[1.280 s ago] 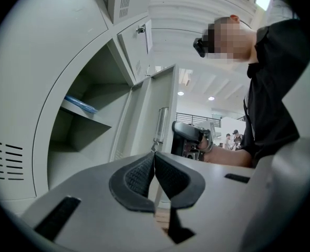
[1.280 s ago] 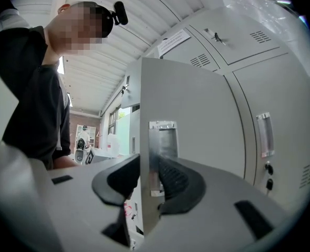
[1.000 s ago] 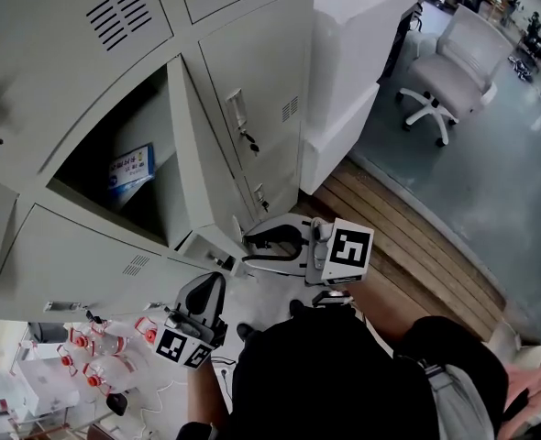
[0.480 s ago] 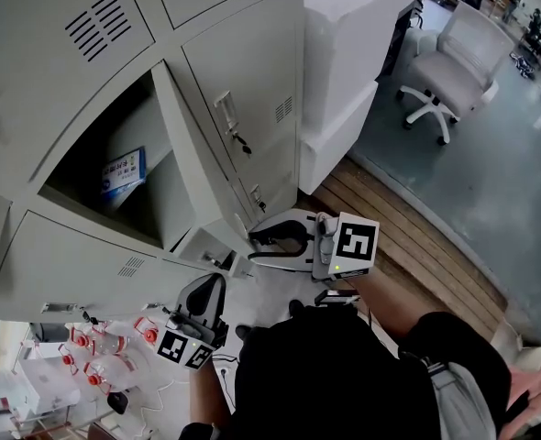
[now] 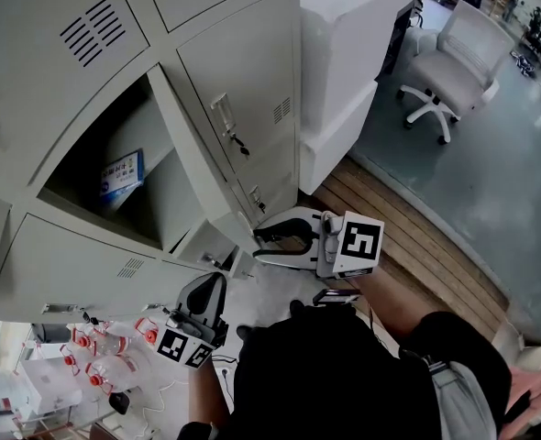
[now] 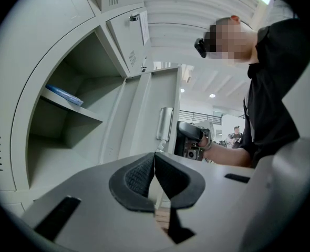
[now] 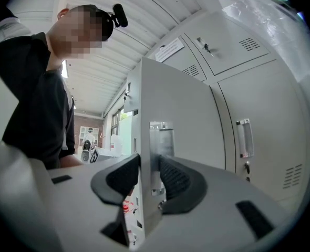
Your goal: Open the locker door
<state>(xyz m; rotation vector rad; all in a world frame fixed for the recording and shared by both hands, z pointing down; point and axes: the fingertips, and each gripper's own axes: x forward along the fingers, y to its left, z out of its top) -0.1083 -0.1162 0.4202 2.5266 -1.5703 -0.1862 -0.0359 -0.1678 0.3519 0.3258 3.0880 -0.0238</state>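
The grey locker door (image 5: 190,145) stands swung out from its compartment (image 5: 105,154), which holds a blue packet (image 5: 119,177) on a shelf. My right gripper (image 5: 259,246) is at the door's lower free edge. In the right gripper view the door (image 7: 176,119) and its metal latch plate (image 7: 161,135) lie between the jaws of my right gripper (image 7: 147,175); the jaws are opening and a slit shows beside the pads. My left gripper (image 5: 206,287) hangs low and left, away from the door, its jaws (image 6: 154,164) shut on nothing.
Closed lockers (image 5: 243,90) with handles and keys sit right of the open door. A white block (image 5: 344,53) stands beside them, with a white office chair (image 5: 454,62) beyond. Wooden boards (image 5: 408,236) run under my right arm. Red-capped bottles (image 5: 96,346) lie bottom left.
The door has swung a little wider. My right gripper has moved slightly right with the door's edge. The left gripper has stayed in place.
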